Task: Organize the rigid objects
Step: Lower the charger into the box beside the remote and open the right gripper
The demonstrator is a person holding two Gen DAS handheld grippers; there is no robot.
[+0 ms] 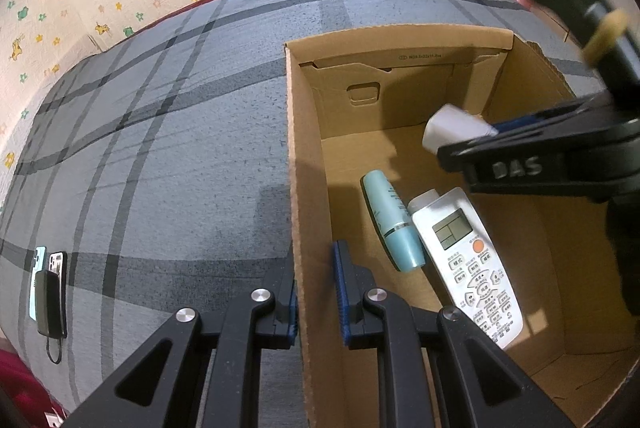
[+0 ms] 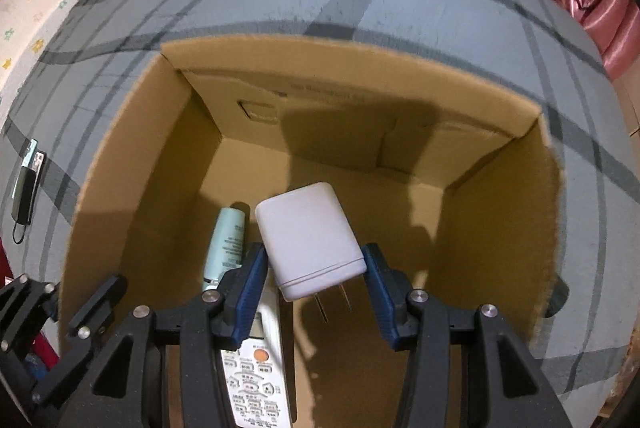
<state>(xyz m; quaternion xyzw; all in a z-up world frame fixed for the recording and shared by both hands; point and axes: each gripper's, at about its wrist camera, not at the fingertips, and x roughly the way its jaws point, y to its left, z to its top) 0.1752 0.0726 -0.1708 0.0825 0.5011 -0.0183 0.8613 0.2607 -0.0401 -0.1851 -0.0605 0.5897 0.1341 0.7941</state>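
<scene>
- So we've got the cardboard box [image 2: 120, 163] sitting on the bed [image 1: 160, 155], and two things are already lying on its floor: the teal tube [image 1: 391, 222] and the white remote [image 1: 468, 260], right next to each other.
- Our right gripper [image 2: 316, 268] is over the box with the white plug adapter [image 2: 310, 254] between its jaws. They look a bit spread: one side seems to touch, the other we honestly can't tell. So the adapter is held loosely at best, prongs pointing back at us.
- Our left gripper [image 1: 316, 292] has its jaws straddling the box's left wall, not quite squeezing it, probably steadying it.
- Left to do, we'd guess: drop the adapter in, then maybe the phones and power bank [image 1: 50, 296] lying off to the left on the bed.
</scene>
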